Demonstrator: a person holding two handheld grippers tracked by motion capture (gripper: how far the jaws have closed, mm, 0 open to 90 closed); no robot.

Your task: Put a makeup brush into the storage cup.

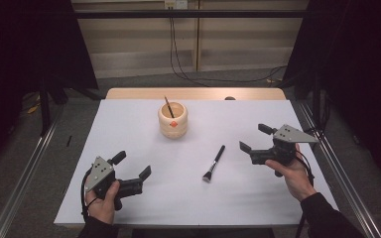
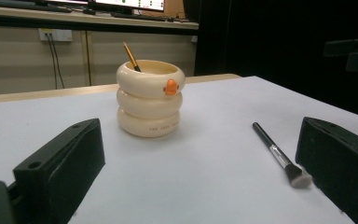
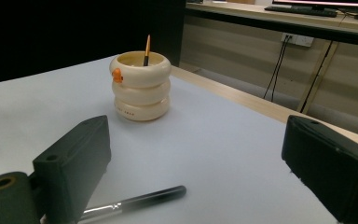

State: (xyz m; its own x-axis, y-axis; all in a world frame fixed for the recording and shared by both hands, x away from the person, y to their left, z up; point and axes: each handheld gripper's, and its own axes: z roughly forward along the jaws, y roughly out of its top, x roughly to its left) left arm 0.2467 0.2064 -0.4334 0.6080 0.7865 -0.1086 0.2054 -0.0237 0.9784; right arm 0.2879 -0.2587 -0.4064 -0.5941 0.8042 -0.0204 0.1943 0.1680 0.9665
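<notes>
High view shows my left gripper [image 1: 132,166] at the near left of the white table [image 1: 129,129]. My left hand [image 1: 101,201] holds it from below. Its two black jaws are spread wide apart and hold nothing. My right gripper [image 1: 252,137] is at the right side of the table, held by my right hand [image 1: 293,176]. Its jaws are spread wide too, and nothing is between them.

A thin black makeup brush with a silver neck and dark bristles [image 1: 214,163] lies flat on the table between my two grippers. Its bristle end points near and its handle end points far. It sits closer to my right gripper, but nothing touches it.

Left gripper view shows the brush [image 2: 277,154] just beside my right-hand jaw. Right gripper view shows the brush [image 3: 135,202] lying low near my left-hand jaw.

A cream round pot made of three stacked rings with an orange mark [image 1: 172,119] stands upright farther back in the middle. A slim brown stick [image 1: 168,106] leans inside it.
</notes>
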